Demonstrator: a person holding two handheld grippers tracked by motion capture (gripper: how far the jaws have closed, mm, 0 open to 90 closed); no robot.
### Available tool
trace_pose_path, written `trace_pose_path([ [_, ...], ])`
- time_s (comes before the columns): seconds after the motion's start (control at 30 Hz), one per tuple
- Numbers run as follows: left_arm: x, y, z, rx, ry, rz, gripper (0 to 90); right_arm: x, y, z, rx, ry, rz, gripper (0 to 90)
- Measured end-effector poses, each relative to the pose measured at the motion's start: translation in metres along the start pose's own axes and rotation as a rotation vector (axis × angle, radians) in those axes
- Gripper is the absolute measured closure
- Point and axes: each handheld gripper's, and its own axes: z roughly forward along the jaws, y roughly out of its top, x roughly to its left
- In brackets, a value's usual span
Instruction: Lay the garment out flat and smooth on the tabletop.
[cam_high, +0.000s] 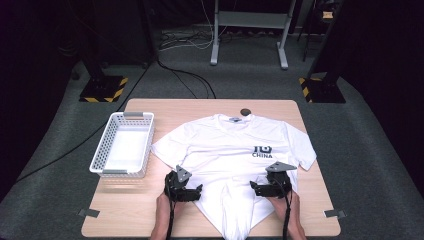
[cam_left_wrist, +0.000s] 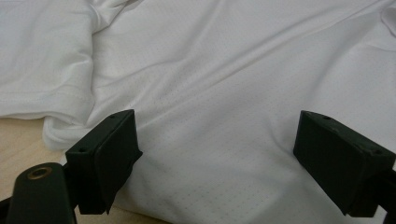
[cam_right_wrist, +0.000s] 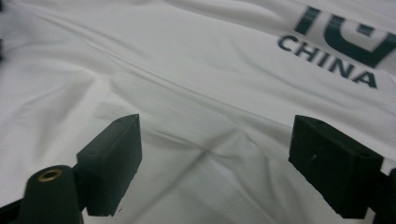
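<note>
The left gripper sits low at the near left side of the white short-sleeved T-shirt, its two black jaws spread wide with nothing between them but the cloth lying below. In the left gripper view the jaws stand well apart over dotted white fabric, and one jaw hangs just over the shirt's edge where a strip of pale wood shows. The right gripper is at the near right side of the shirt, also released, jaws wide and gripping nothing. In the right gripper view wrinkled cloth runs between the jaws, with the dark printed word "CHINA" further up; whether the jaw tips actually touch the fabric I can't quite make out.

The shirt lies face up and spread on the light wooden table, collar at the far edge, sleeves out to both sides, and its lower part bunched into a narrower tail that reaches the near edge between the person's two forearms. Left of the shirt, just beside its sleeve, stands a white slotted plastic basket. A small dark round object rests near the collar at the table's far edge.
</note>
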Motion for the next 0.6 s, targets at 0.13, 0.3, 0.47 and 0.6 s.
trace_pose_path([
  [0.13, 0.000, 0.000, 0.001, 0.000, 0.003, -0.003, 13.5, 0.027, 0.010, 0.003, 0.047, 0.052, -0.059, 26.2],
  [0.3, 0.000, 0.000, 0.001, 0.000, 0.002, -0.003, 13.5, 0.042, 0.017, 0.022, 0.076, 0.040, -0.073, 37.7],
  [0.47, 0.000, 0.000, 0.000, 0.000, 0.003, -0.003, 13.5, 0.046, 0.017, 0.032, 0.099, 0.030, -0.058, 43.5],
  [0.6, 0.000, 0.000, 0.000, -0.001, 0.003, -0.004, 13.6, 0.038, 0.012, 0.021, 0.064, 0.018, -0.028, 42.2],
])
